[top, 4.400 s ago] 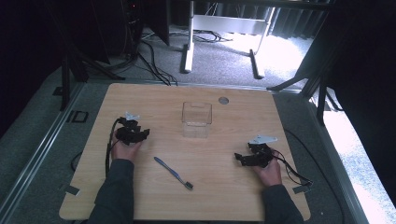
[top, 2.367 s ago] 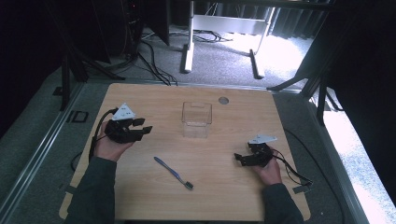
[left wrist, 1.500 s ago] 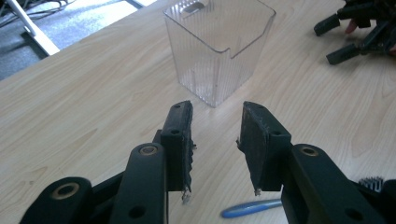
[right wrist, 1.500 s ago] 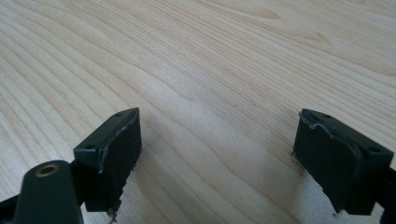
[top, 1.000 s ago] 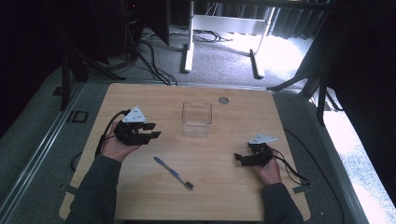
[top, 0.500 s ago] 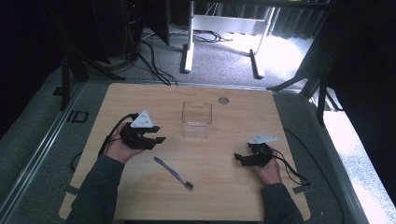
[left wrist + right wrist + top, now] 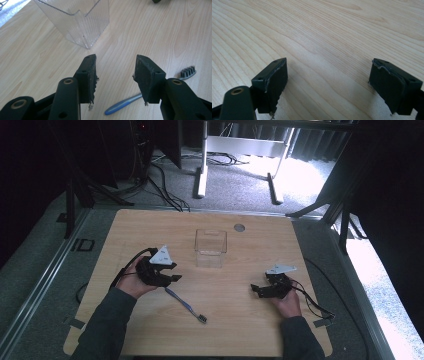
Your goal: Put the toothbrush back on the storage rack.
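Toothbrush (image 7: 150,93) handle part-hidden behind left tongs (image 7: 115,75), bristles visible

Wooden table with open room around two obstacles.
A clear ribbed plastic box (image 7: 210,248) stands mid-table; a blue-handled toothbrush (image 7: 186,305) lies flat nearer the person. Bare light wooden tabletop (image 7: 260,245) separates them.

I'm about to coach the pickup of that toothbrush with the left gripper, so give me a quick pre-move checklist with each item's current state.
1. Left gripper jaws open, nothing between them: ok.
2. Toothbrush flat on the table, handle reachable: ok.
3. Jaws straddling the handle: not ok, it lies under the right-hand jaw.
4. Clear container upright, apart from the toothbrush: ok.
5. Right gripper open, away from the toothbrush: ok.
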`<state>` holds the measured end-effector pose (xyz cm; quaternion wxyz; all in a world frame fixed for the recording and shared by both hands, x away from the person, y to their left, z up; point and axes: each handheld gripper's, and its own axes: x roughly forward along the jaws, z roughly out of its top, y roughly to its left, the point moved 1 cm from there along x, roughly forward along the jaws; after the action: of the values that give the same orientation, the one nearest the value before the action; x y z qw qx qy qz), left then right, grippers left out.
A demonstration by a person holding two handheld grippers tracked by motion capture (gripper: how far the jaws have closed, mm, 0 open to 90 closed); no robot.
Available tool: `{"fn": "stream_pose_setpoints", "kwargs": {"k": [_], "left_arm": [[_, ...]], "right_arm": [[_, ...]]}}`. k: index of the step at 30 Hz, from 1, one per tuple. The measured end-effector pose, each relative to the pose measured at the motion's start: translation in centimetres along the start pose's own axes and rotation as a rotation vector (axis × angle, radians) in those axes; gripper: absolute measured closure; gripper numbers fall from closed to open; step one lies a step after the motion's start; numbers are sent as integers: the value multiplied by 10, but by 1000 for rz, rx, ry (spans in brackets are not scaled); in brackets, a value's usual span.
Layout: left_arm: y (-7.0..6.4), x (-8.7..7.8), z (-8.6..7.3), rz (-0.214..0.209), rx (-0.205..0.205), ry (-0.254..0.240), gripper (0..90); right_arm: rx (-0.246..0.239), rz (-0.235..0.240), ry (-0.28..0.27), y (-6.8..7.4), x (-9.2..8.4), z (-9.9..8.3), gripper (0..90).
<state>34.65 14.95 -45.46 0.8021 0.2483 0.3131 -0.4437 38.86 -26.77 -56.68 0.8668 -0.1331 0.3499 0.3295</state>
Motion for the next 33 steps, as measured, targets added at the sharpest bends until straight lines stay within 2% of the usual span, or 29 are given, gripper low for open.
{"fn": "stream_pose_setpoints", "kwargs": {"k": [5,12,20,22,23,26,29,33], "left_arm": [[-3,5,0,-13,11,13,530],[-8,14,1,-41,53,48,535],[-13,23,-1,-69,95,108,531],[-14,24,-1,-79,95,100,521],[-15,25,0,-100,106,90,521],[-17,28,0,-117,122,94,508],[-17,31,-1,-122,135,113,502],[-18,34,-2,-127,134,111,493]], "right_arm": [[0,0,0,0,0,0,149],[-1,0,0,0,0,0,149],[-2,0,1,0,0,0,150],[-2,0,0,0,0,0,149],[-2,0,0,0,0,0,149],[-4,2,0,0,0,0,150],[-8,3,1,0,0,0,150],[-9,5,1,0,0,0,150]]}}
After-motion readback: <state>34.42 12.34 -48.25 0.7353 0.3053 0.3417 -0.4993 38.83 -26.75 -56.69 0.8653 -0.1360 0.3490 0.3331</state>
